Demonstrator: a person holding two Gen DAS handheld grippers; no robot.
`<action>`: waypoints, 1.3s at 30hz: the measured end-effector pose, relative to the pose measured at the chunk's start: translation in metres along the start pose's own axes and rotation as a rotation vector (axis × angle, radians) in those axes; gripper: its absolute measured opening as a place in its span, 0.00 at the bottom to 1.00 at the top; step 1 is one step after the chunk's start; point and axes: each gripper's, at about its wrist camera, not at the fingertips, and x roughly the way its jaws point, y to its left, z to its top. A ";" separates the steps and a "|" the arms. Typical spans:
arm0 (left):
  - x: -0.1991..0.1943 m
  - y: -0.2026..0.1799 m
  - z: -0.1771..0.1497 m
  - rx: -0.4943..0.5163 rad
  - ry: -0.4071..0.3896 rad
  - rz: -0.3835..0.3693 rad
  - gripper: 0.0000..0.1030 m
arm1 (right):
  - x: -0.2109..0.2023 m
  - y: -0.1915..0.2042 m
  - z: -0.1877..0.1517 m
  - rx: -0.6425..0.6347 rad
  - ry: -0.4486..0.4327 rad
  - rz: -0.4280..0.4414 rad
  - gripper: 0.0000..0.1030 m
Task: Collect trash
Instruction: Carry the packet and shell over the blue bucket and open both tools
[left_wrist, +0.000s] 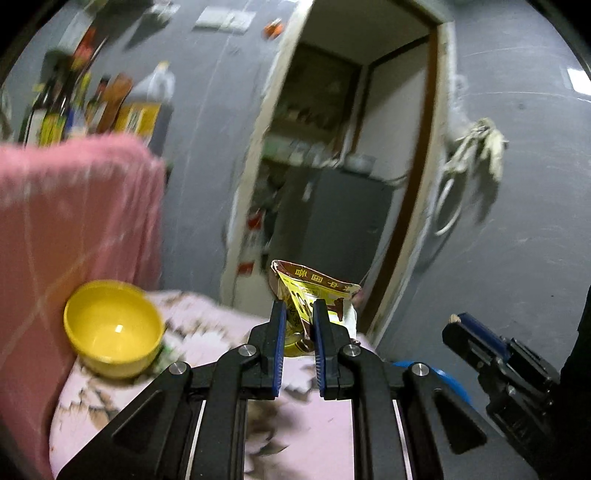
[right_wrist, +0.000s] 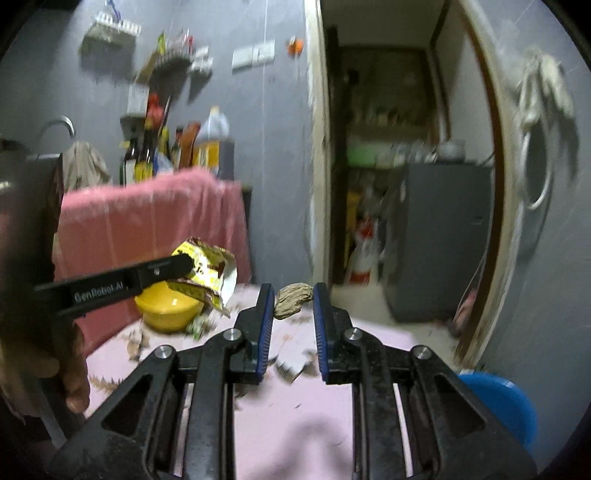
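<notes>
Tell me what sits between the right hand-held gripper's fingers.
A crumpled brown paper scrap sits between the right hand-held gripper fingers, seen in the right wrist view.

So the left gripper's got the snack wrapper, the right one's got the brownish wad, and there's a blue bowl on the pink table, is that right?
Not quite: the bowl is yellow, not blue, as the left wrist view shows. The rest holds: the left gripper grips the snack wrapper, the right gripper holds the brownish wad, and the bowl sits on the pink table.
</notes>
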 end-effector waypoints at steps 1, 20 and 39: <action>-0.002 -0.010 0.003 0.018 -0.023 -0.008 0.11 | -0.008 -0.004 0.004 0.001 -0.026 -0.010 0.47; 0.020 -0.161 0.014 0.226 -0.117 -0.221 0.11 | -0.103 -0.111 0.017 0.087 -0.190 -0.257 0.47; 0.121 -0.243 -0.051 0.294 0.160 -0.270 0.11 | -0.091 -0.218 -0.057 0.273 -0.026 -0.362 0.47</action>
